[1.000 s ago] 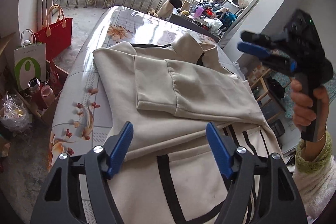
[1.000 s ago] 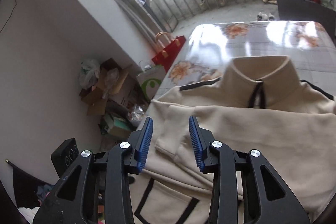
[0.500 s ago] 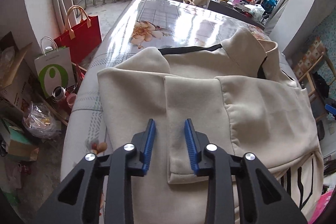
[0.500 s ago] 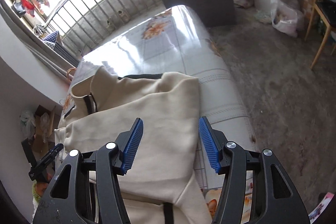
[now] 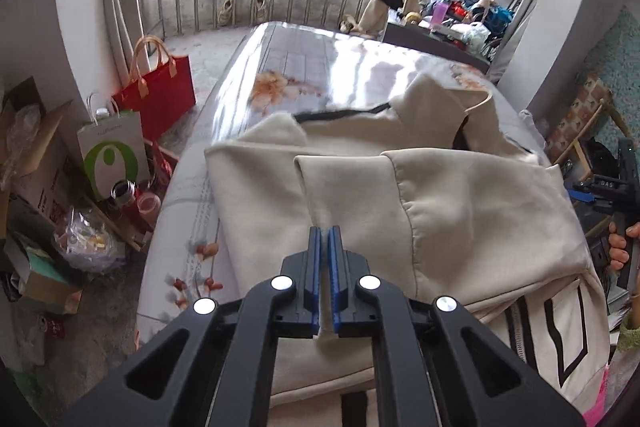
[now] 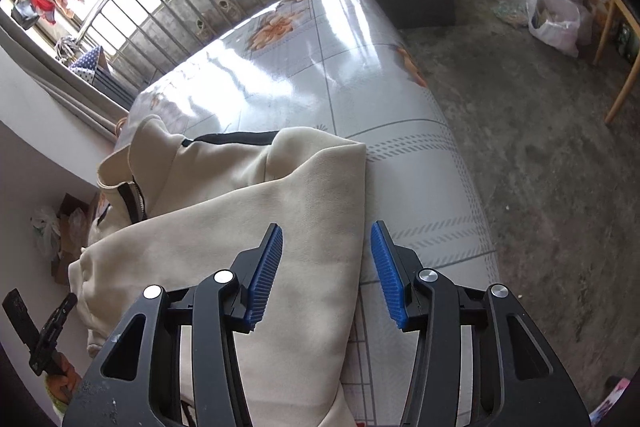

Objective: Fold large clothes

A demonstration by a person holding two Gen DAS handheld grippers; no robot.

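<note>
- Two hand-held grippers work a large cream fleece jacket with black trim [image 5: 460, 195], which lies partly folded across the bench with the glossy flower-print cover [image 5: 320, 67], its collar at the far end.
- The left hand-held gripper [image 5: 324, 267] has just closed; its blue pads are pinched on the near end of the folded-over cream sleeve [image 5: 340, 195], a strip of cloth showing between them.
- The right hand-held gripper [image 6: 326, 271] stands about half open, jaws just narrowing, straddling the jacket's right folded edge [image 6: 352, 227]; the pads do not press on it, so nothing is held there.
- Risk: the left grip holds only a thin bite of cloth, so a quick pull could slip it free and drop the sleeve.
- Risk: the left grip may take only the top layer, so lifting could drag open the fold beneath.
- Risk: the right jaws sit at the very edge; closing now might miss the cloth or catch the bench cover.
- Risk: the cover looks slick, so an uneven pull could slide the whole jacket.
</note>
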